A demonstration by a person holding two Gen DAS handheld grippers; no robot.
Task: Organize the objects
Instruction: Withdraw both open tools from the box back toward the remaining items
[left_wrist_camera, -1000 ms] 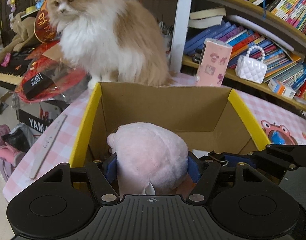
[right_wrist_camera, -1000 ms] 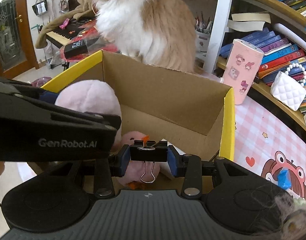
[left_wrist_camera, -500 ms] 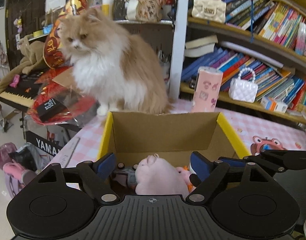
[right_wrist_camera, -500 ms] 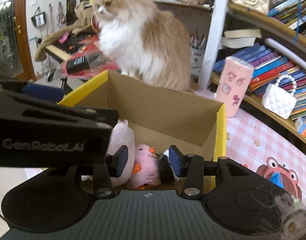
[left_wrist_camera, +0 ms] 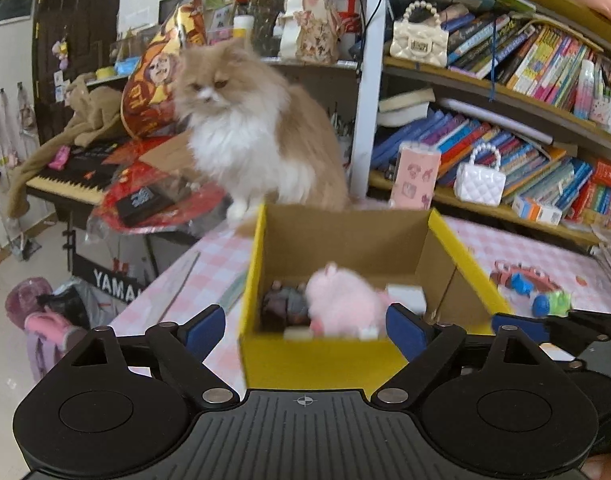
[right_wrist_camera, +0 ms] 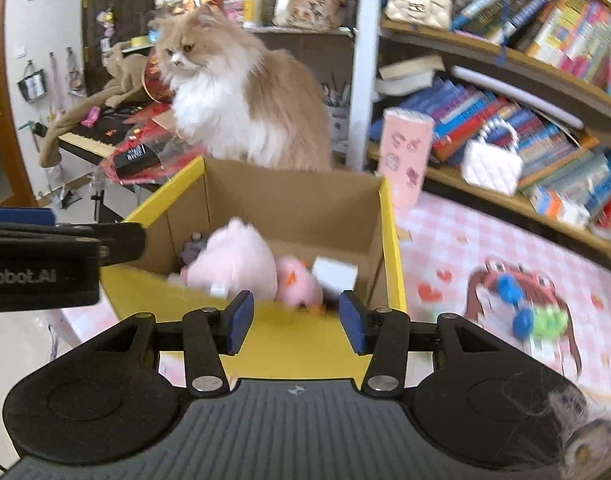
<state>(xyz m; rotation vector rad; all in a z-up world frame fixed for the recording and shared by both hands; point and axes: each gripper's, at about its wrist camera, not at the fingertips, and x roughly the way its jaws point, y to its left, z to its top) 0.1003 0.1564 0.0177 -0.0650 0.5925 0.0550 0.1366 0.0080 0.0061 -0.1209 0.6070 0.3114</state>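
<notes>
table [left_wrist_camera: 209,268] – claws now empty, apart

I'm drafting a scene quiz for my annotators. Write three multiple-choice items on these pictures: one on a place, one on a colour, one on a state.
1. Where does the pink plush toy lie?
A. inside the cardboard box
B. on the bookshelf
C. on the keyboard

2. What colour is the box's outside?
A. green
B. yellow
C. white

3. How is the left gripper?
A. shut on the plush
B. shut on a clip
C. open, holding nothing

Answers:
1. A, the plush rests between the box walls.
2. B, the front wall and rim are yellow.
3. C, its blue pads stand wide apart with nothing between them.
</notes>
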